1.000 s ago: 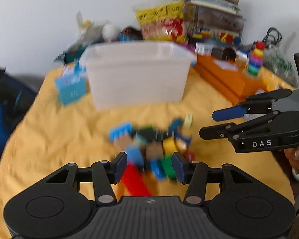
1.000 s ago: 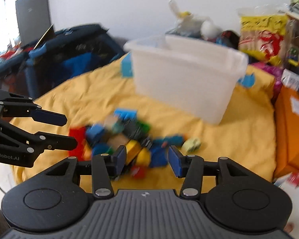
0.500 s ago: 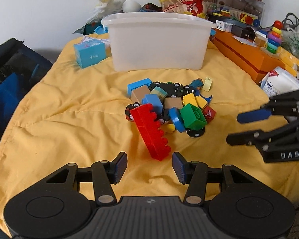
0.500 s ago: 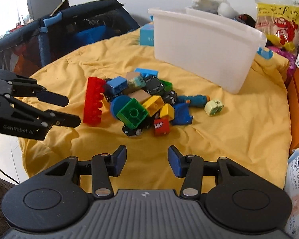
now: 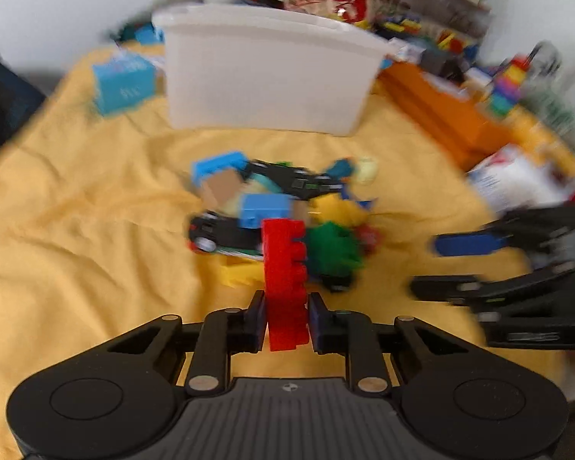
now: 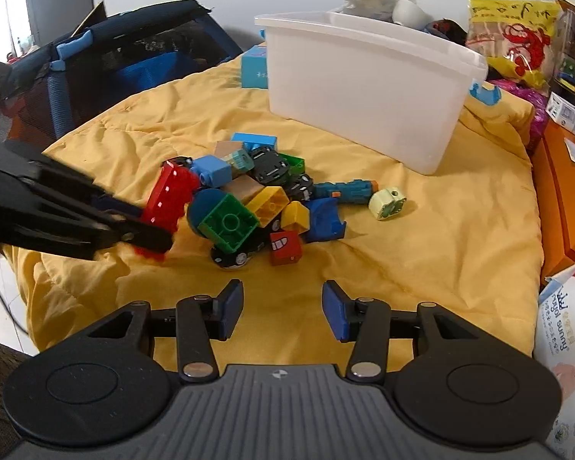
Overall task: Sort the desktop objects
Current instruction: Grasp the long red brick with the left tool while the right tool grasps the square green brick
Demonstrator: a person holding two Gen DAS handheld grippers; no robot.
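Left gripper (image 5: 286, 316) is clamped on the near end of the long red brick (image 5: 285, 268), gripped low so it clears the toy pile (image 6: 257, 195) at twelve o'clock. Right gripper (image 6: 283, 306), jaws spread wide and empty, waits at the pile's six o'clock. Farther, at one o'clock, the white bin (image 6: 364, 88) stands open-topped, likely the destination.

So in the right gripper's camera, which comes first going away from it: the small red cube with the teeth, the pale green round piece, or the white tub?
1. Red cube: nearest the right gripper, just ahead on the quilt.
2. Pale green piece: farther, off to the right.
3. White tub: farthest, at the back.
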